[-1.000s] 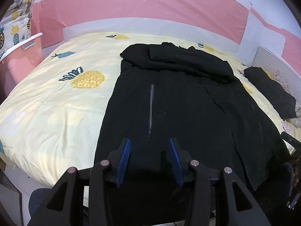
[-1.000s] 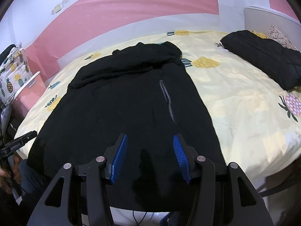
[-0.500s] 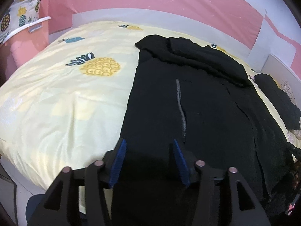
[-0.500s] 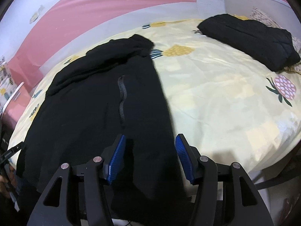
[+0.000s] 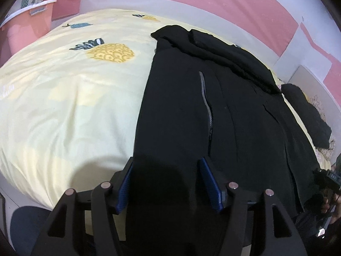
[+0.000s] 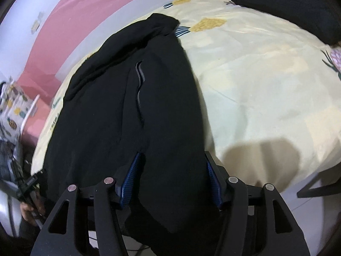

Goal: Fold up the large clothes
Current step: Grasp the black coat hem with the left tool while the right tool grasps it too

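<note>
A bed in pale yellow pineapple-print bedding stands against a pink-and-white wall.

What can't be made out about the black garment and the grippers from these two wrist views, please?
- Black garment's near hem: both views, hidden behind the gripper frames and cut off by the bottom edge.
- Left gripper and right gripper: jaws opening over the cloth; contact with the pads is lost in black shadow.
- Second dark garment: type unclear, cut by the edge.

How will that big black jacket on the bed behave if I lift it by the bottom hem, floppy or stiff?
Probably floppy: the black jacket lies flat and its hem droops over the bed edge. It likely sags between the left gripper and right gripper, whose jaws are opening around the hem. The bunched top suggests thick cloth, so perhaps fairly heavy.
</note>
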